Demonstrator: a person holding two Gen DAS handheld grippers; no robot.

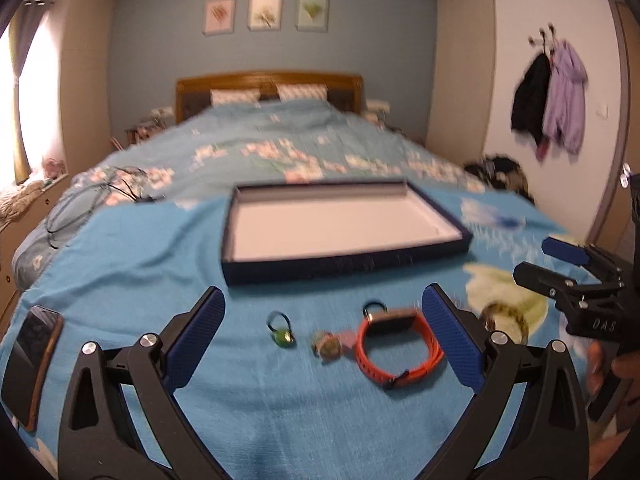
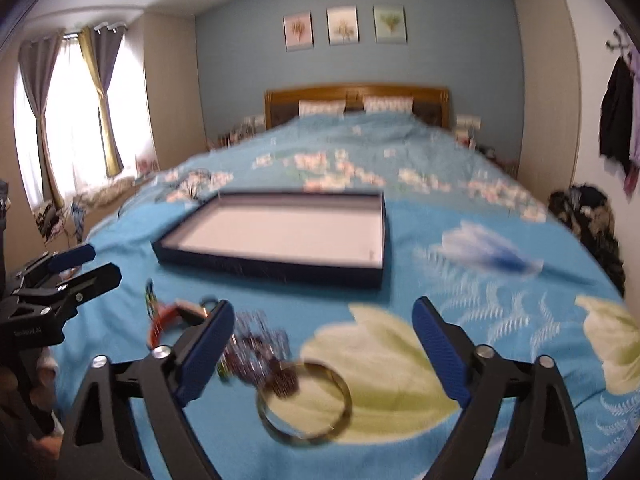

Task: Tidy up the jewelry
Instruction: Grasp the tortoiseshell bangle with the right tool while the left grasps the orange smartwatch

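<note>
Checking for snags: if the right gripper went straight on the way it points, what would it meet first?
Probably the gold bangle, lying on the bedspread between the open right gripper fingers, with the beaded piece just left. Depth is blurred, so uncertain.

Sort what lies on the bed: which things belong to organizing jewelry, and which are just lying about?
Job:
shallow dark-blue tray with white lining
orange strap watch
gold bangle
small green ring
dark beaded bracelet

Lying about:
black smartphone
tangled dark cables

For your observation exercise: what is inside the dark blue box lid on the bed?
The dark blue box lid shows only its bare white floor; no jewelry lies in it. The strip just behind its near wall is hidden in both views, so something small there cannot be ruled out.
</note>
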